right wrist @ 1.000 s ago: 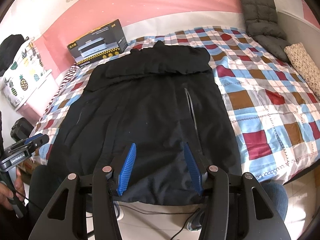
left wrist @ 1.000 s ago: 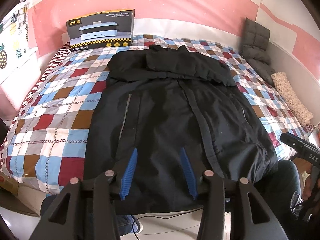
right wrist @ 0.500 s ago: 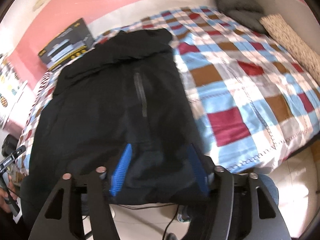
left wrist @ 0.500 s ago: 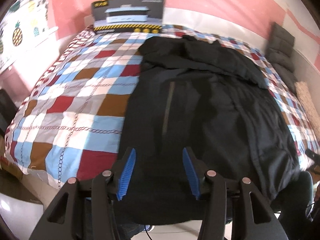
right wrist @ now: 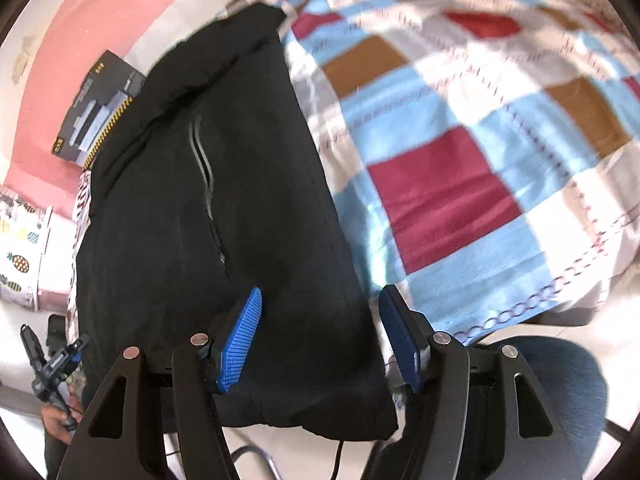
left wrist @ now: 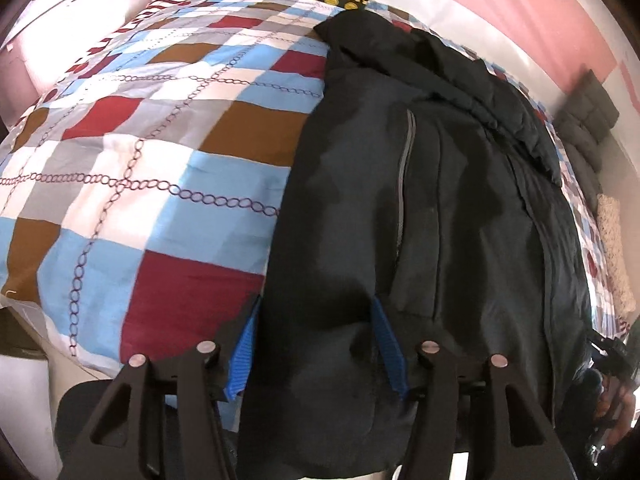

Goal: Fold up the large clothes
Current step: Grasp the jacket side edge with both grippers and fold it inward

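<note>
Both claws, left claw [left wrist: 316,344] and right claw [right wrist: 320,340], gape empty over the coat [left wrist: 420,220] hem, jaws lately widening; a shallow bite would catch only the slippery top layer

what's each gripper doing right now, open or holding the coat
Left gripper: open, jaws just opening, astride the black coat hem corner.
Right gripper: open, astride the other corner.
</note>
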{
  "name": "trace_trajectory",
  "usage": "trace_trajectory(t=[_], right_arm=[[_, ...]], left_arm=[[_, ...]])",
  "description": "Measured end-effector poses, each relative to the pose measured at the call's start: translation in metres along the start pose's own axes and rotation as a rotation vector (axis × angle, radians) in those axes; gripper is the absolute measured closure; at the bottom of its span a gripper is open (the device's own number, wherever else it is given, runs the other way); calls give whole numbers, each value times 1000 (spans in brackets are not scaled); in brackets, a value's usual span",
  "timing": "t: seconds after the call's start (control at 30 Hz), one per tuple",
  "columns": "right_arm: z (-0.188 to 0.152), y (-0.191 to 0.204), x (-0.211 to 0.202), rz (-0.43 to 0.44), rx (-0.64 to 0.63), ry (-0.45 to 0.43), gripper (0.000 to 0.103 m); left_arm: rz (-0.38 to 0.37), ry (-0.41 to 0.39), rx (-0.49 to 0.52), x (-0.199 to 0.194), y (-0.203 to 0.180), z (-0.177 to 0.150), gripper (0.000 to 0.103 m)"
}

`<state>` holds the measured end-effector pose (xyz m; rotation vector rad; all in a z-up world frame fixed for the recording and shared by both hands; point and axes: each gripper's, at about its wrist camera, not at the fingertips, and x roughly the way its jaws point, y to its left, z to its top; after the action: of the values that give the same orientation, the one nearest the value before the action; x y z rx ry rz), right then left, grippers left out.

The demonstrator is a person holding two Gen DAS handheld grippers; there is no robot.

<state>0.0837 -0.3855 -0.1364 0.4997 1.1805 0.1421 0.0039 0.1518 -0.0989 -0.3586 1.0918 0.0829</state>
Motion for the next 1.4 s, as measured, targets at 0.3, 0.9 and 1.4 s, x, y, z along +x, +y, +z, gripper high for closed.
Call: trace_trajectory(t=[0.3, 0.9, 1.4], right_arm=[[-4, 2, 0, 107, -32, 66, 38], [7, -2, 11, 239, -29, 138, 38], [4, -9, 18, 290, 7, 183, 54]], left_arm=[[-76, -8, 23, -4, -7, -3, 42], [-269, 53, 15, -1, -7, -9, 42], [-226, 132, 36, 14, -12, -20, 42]])
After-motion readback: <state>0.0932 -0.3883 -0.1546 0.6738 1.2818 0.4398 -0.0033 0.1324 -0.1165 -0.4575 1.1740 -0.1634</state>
